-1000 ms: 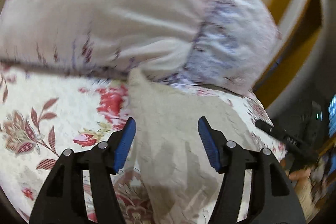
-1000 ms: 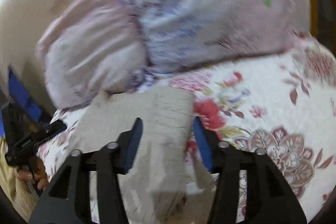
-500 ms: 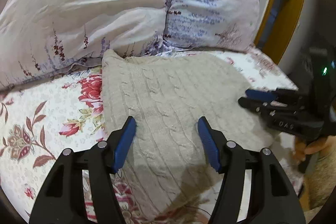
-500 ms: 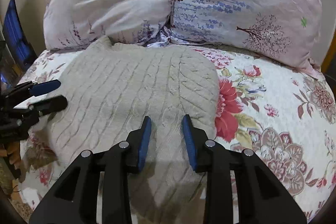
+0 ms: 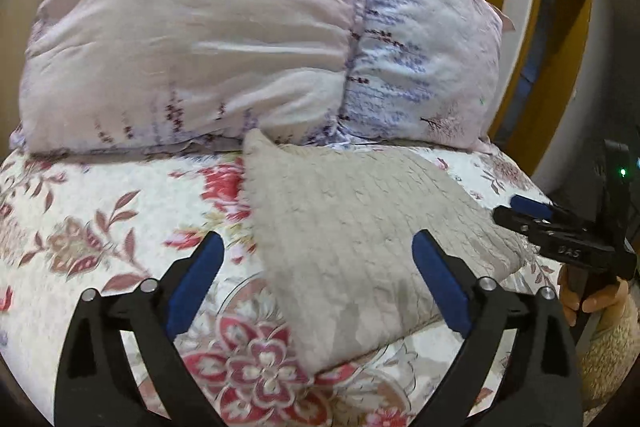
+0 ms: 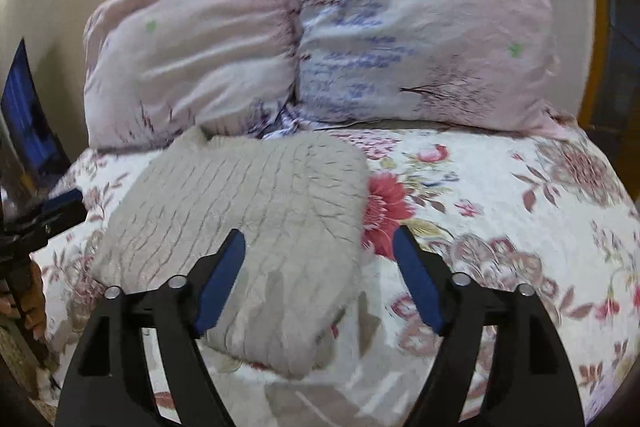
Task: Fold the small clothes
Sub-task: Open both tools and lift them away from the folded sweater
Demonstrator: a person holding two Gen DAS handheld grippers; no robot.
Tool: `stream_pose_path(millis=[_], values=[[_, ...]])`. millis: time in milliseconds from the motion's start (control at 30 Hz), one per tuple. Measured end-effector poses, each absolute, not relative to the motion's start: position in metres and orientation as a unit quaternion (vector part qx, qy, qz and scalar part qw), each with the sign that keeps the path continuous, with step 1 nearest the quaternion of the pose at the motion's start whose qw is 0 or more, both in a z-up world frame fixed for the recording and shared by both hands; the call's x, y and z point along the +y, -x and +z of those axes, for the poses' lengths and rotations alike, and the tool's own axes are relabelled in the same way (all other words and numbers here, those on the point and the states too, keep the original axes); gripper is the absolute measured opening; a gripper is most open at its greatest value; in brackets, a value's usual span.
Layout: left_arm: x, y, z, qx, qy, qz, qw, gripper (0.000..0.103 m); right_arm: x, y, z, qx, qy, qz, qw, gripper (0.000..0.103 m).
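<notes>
A beige cable-knit sweater (image 5: 352,239) lies folded into a compact pad on the floral bedspread (image 5: 100,227); it also shows in the right wrist view (image 6: 256,211). My left gripper (image 5: 316,279) is open and empty, raised above the sweater's near left edge. My right gripper (image 6: 320,279) is open and empty, above the sweater's near right edge. The right gripper (image 5: 560,235) shows at the right of the left wrist view, and the left gripper (image 6: 44,219) at the left edge of the right wrist view.
Two pale floral pillows (image 5: 192,47) (image 6: 420,27) lean against the wall just behind the sweater. A wooden yellow frame (image 5: 560,27) stands at the far right. A dark blue screen (image 6: 28,119) sits off the bed's left side.
The right gripper's jaws have opened wide from a narrow gap. Both grippers have drawn back and up from the sweater, which now lies flat and folded.
</notes>
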State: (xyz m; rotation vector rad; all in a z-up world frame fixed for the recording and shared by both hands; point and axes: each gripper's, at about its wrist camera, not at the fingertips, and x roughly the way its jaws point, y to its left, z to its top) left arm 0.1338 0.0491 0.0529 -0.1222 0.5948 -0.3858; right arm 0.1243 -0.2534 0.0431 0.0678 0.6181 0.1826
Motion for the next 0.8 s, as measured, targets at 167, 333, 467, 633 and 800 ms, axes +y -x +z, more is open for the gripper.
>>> stream_pose_path(millis=[167, 333, 467, 633, 800], values=[[0.062, -0.121, 0.047, 0.306, 0.061, -0.136, 0.940, 0.101, -0.263, -0.107, 0.048, 0.284, -0.041, 0.059, 0.956, 0.097], [0.061, -0.111, 0.034, 0.347, 0.035, -0.112, 0.930, 0.101, -0.251, -0.087, 0.048, 0.266, 0.004, 0.008, 0.964, 0.102], [0.057, -0.103, 0.022, 0.372, 0.030, -0.104, 0.922, 0.101, -0.243, -0.076, 0.041, 0.272, -0.001, -0.009, 0.962, 0.102], [0.046, -0.098, 0.007, 0.413, 0.026, -0.096, 0.905, 0.101, -0.239, -0.079, 0.021, 0.337, -0.049, 0.046, 0.939, 0.102], [0.033, -0.098, -0.003, 0.437, 0.007, -0.092, 0.895, 0.101, -0.222, -0.079, 0.007, 0.371, -0.044, 0.046, 0.926, 0.102]])
